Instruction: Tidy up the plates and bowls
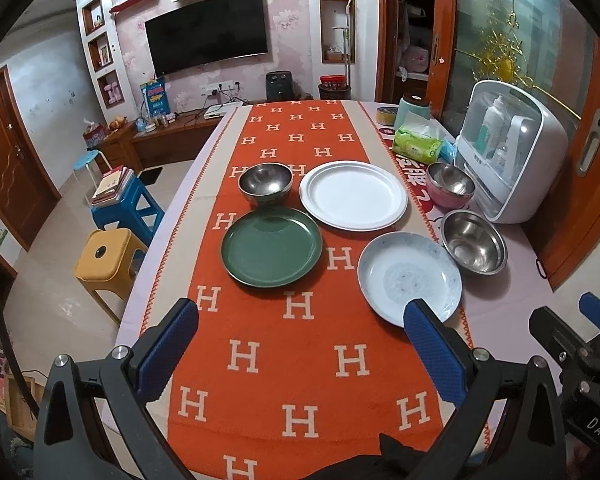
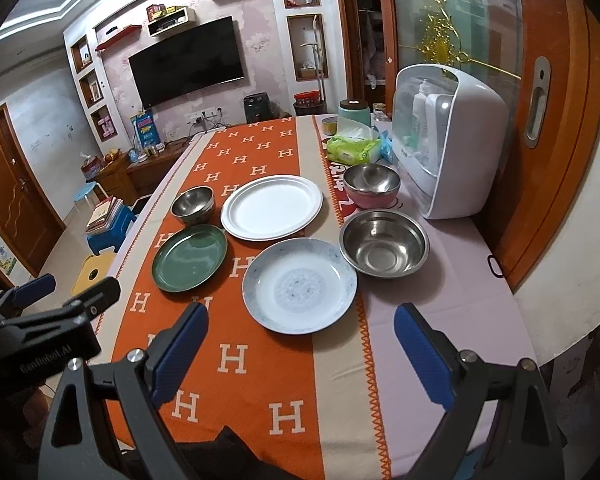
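Both grippers hang over the near end of the table, jaws wide apart and holding nothing. The left gripper [image 1: 300,344] faces the green plate [image 1: 272,246]. The right gripper [image 2: 300,344] faces the blue-white plate [image 2: 299,291], with the steel bowl [image 2: 384,243] just beside it. To stack well, I would slide one finger under a plate's rim and pinch gently, keeping it flat.
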Action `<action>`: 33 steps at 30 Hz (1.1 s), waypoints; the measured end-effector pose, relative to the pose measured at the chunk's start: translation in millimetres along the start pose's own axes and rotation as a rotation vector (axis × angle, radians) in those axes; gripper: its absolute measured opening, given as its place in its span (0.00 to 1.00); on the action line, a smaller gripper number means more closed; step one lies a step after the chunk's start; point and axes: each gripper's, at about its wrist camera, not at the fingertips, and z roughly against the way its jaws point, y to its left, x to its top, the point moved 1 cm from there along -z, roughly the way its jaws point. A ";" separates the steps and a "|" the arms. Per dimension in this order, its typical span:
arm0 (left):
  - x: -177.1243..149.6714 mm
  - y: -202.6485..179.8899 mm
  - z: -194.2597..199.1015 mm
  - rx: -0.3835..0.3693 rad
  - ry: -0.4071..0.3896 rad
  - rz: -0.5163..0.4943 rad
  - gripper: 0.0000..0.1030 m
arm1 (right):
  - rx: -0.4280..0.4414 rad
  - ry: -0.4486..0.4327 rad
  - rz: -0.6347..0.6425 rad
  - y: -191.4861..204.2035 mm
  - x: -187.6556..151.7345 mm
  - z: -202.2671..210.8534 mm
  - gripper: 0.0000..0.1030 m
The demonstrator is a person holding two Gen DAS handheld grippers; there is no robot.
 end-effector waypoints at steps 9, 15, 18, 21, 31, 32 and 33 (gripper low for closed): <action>29.4 5.0 -10.9 -0.014 0.001 0.020 0.99 | 0.015 -0.013 -0.029 -7.3 18.3 -14.2 0.92; 54.6 6.8 -20.2 -0.009 0.001 0.034 0.99 | 0.052 -0.055 -0.004 -7.0 45.5 -23.6 0.92; 69.8 8.1 -26.1 0.016 -0.008 0.036 0.99 | 0.063 -0.089 -0.005 -7.1 60.4 -26.6 0.92; 85.2 7.2 -32.0 0.011 -0.009 0.037 0.99 | 0.072 -0.128 -0.045 -12.9 78.8 -30.9 0.92; 145.6 11.7 -64.2 -0.045 -0.018 0.031 0.99 | 0.073 -0.169 -0.111 -27.6 125.3 -65.9 0.92; 150.9 12.6 -68.8 -0.053 -0.020 0.039 0.99 | 0.076 -0.173 -0.117 -30.3 130.0 -72.0 0.92; 155.1 14.5 -73.8 -0.061 -0.022 0.046 0.99 | 0.079 -0.180 -0.123 -31.5 133.8 -76.4 0.92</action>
